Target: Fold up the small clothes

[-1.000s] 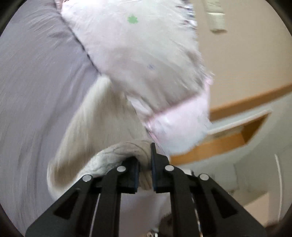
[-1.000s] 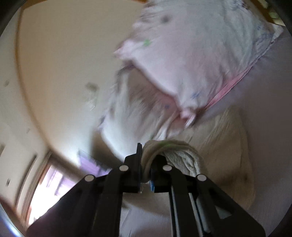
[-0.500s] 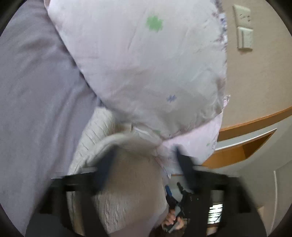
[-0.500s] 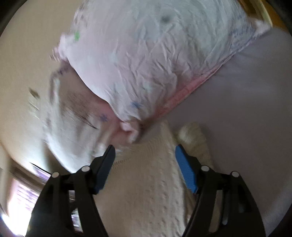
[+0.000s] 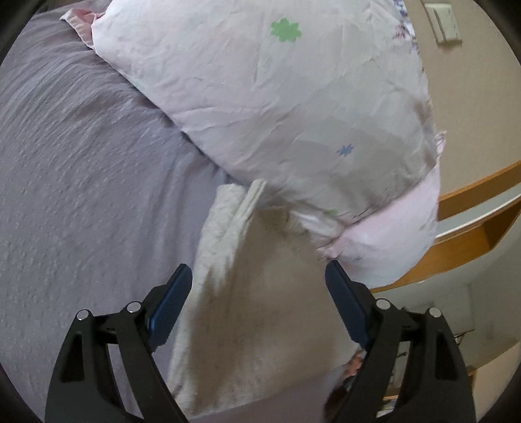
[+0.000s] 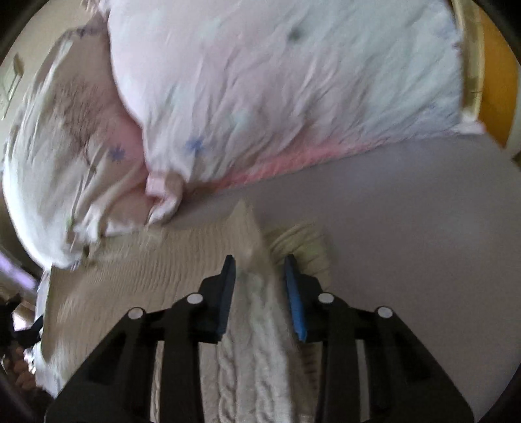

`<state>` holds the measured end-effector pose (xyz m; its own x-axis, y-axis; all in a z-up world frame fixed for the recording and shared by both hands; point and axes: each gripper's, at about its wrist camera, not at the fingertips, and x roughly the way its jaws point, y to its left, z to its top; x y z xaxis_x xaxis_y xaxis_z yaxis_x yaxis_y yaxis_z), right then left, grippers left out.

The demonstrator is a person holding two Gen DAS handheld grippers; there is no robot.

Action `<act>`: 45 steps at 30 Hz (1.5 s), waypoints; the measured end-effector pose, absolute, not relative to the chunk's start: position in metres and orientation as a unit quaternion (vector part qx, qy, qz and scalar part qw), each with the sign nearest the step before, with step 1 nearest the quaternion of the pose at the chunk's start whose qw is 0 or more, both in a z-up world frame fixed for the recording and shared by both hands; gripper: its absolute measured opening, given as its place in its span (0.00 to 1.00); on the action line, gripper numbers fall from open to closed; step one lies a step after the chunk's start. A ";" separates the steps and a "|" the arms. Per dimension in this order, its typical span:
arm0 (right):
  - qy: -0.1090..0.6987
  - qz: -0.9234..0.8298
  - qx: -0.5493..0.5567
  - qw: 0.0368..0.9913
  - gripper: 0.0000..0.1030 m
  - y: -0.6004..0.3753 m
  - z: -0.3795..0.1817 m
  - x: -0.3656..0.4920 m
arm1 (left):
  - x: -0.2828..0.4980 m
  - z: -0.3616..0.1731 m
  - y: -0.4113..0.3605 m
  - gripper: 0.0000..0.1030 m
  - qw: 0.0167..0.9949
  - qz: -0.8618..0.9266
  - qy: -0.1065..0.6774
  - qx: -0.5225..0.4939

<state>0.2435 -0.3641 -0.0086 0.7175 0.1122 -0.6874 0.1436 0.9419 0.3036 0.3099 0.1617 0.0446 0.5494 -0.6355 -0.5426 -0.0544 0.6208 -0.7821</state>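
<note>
A cream cable-knit sweater (image 5: 260,293) lies flat on the grey-lilac bed sheet (image 5: 81,195), its far edge close under the pillows. My left gripper (image 5: 259,279) is wide open and empty above the sweater. In the right wrist view the sweater (image 6: 146,276) spreads to the left, with a ribbed cuff (image 6: 302,240) sticking out to the right. My right gripper (image 6: 259,270) is partly open, with a raised fold of the knit between its fingers (image 6: 294,299). The frame is blurred.
A pale pink pillow with small flower prints (image 5: 276,97) lies at the head of the bed, and a second pillow (image 6: 65,146) beside it. A wooden shelf (image 5: 472,234) and a wall switch (image 5: 444,22) are to the right.
Both grippers let go of the sweater's rolled edge and opened. The sweater dropped flat onto the bed. The right gripper has since narrowed around a fold.
</note>
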 end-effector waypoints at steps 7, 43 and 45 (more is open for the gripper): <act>0.319 -0.027 0.147 0.936 0.05 -0.358 0.008 0.228 | 0.308 0.036 0.159 0.82 0.789 -0.172 0.463 -0.366; 0.243 0.005 0.285 0.927 0.52 -0.455 0.021 0.143 | 0.306 0.100 -0.069 0.15 0.684 -0.422 0.422 -0.419; 0.249 -0.003 0.303 0.920 0.52 -0.466 0.016 0.141 | 0.311 0.082 -0.148 0.18 0.663 -0.450 0.462 -0.380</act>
